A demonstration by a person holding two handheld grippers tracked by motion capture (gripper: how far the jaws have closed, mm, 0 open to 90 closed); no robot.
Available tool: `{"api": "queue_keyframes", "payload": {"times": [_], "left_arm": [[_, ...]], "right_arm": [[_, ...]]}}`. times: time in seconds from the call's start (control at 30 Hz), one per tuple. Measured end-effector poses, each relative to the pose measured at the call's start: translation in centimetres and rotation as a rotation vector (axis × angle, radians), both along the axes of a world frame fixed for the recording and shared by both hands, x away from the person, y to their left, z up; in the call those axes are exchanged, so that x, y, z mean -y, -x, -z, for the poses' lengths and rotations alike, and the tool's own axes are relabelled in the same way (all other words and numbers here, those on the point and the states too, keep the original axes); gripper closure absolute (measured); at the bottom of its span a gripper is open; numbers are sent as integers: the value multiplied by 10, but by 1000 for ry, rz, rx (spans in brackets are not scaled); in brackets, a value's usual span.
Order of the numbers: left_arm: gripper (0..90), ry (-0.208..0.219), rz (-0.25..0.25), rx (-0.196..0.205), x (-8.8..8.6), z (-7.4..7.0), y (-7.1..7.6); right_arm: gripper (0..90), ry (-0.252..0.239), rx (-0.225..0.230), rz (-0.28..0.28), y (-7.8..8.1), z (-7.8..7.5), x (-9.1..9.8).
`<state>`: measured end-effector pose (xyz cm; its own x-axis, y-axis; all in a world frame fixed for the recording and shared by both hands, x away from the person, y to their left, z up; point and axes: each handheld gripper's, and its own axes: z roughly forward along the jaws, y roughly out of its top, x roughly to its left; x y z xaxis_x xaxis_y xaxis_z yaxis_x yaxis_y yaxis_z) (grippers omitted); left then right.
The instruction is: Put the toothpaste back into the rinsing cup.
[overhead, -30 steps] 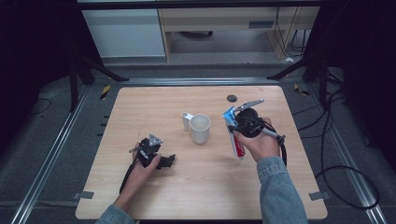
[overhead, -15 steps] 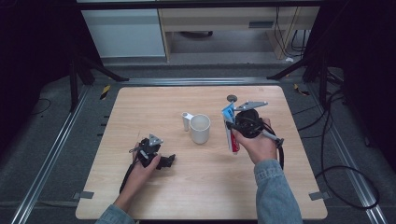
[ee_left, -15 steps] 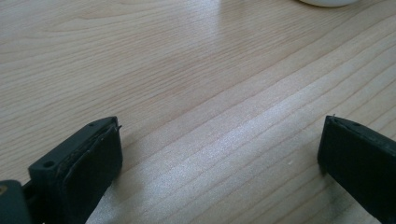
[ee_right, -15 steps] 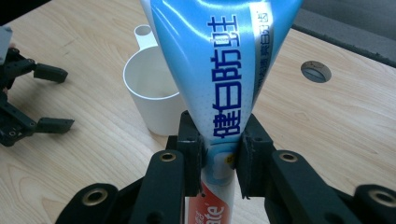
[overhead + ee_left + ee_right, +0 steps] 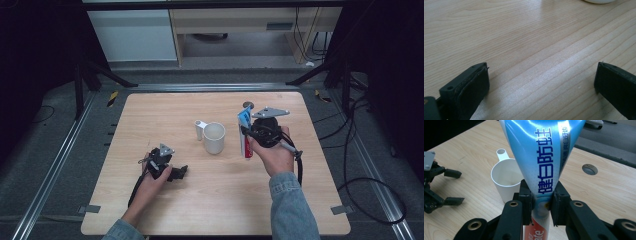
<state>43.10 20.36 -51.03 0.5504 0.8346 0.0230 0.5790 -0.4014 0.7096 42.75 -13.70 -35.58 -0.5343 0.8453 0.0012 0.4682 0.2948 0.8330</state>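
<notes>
My right gripper [image 5: 541,205] is shut on a blue, white and red toothpaste tube [image 5: 544,157], gripped near its middle and held almost upright. In the high view the tube [image 5: 245,132] stands just right of a white handled cup [image 5: 214,137], apart from it, and the right gripper [image 5: 246,139] sits above the table. The cup [image 5: 505,180] looks empty inside. My left gripper [image 5: 180,172] rests low on the table at the front left, and its jaws stand wide open over bare wood [image 5: 541,82].
The wooden table [image 5: 225,200] has a round grommet hole [image 5: 247,105] behind the tube. The cup's base [image 5: 599,1] peeks in at the top of the left gripper view. Dark floor, cables and metal rails surround the table.
The right hand has turned a little, so the tube stands more upright beside the cup. The left hand has kept still.
</notes>
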Motion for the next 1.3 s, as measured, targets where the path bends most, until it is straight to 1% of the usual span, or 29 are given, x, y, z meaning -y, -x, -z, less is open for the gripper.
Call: {"api": "queue_keyframes", "payload": {"times": [0.1, 0.2, 0.37, 0.47, 0.53, 0.67, 0.8, 1.0, 1.07, 1.13, 1.3], "left_arm": [[0, 0, 0, 0, 0, 0, 0], [0, 0, 0, 0, 0, 0, 0], [0, 0, 0, 0, 0, 0, 0], [0, 0, 0, 0, 0, 0, 0], [0, 0, 1, 0, 0, 0, 0], [0, 0, 1, 0, 0, 0, 0], [0, 0, 1, 0, 0, 0, 0], [0, 3, -2, 0, 0, 0, 0], [0, 2, -1, 0, 0, 0, 0], [0, 2, -1, 0, 0, 0, 0], [0, -1, 1, 2, 0, 0, 0]], "right_arm": [[738, 0, 10, 2, 0, 0, -1], [738, -8, 6, 2, 0, 0, -2], [739, -25, 32, 6, -1, -1, -5], [739, -28, 38, 7, -1, -1, -6], [738, -27, 49, 11, 0, 0, -8], [739, -59, 68, 24, 0, 2, -9], [739, -66, 80, 19, 2, 2, -13], [738, -72, 91, 16, 4, -1, -18], [738, -68, 99, 16, 5, -4, -20], [738, -79, 113, 17, 8, -8, -21], [738, -83, 134, 16, 10, -15, -23]]}}
